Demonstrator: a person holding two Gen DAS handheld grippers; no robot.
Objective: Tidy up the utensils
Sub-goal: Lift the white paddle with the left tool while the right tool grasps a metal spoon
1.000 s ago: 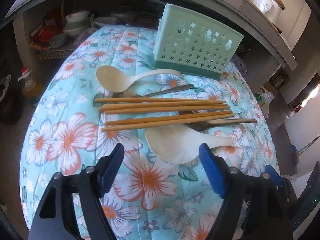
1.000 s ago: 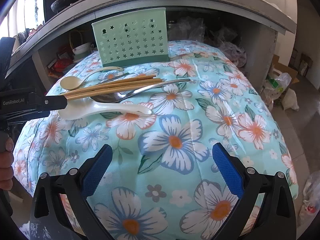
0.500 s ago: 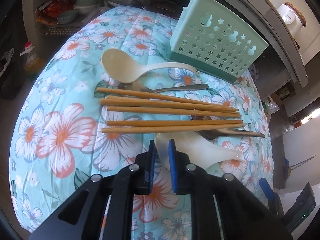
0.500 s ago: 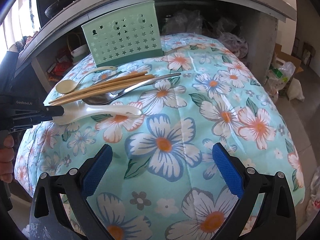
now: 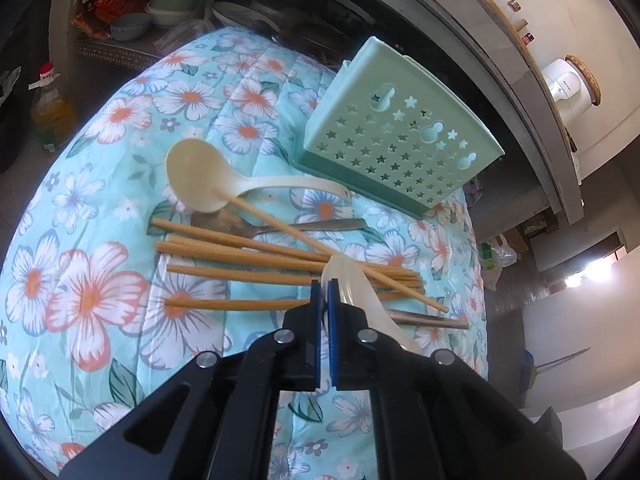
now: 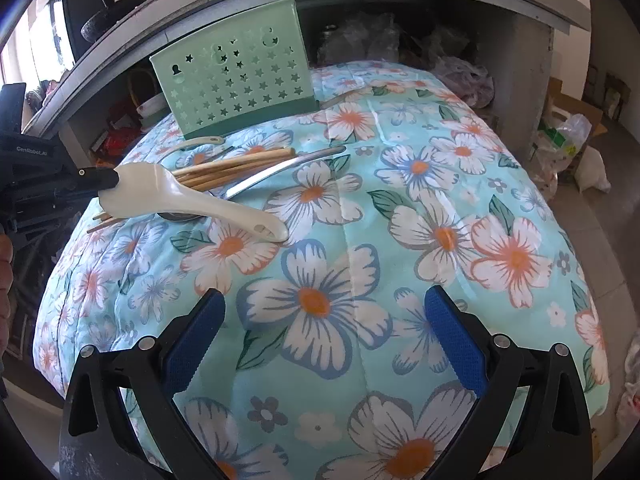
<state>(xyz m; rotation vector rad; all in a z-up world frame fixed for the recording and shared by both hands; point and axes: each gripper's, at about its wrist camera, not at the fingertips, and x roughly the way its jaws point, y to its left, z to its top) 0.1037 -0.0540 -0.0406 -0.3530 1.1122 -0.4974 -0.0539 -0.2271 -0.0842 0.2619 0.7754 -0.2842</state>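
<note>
Rice paddle [image 6: 176,196] | blade clamped in left gripper [image 5: 325,292], tilted over chopsticks [image 5: 256,258] | right gripper [image 6: 322,332] jaws wide, empty

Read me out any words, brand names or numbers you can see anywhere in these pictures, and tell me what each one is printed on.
"GenRobot.AI" (slightly blurred): white lettering on the black body of the left gripper, seen in the right wrist view.
Oil bottle label: too small to read.
Red packets on the shelf: print too blurred to read.
Nothing else is legible.
</note>
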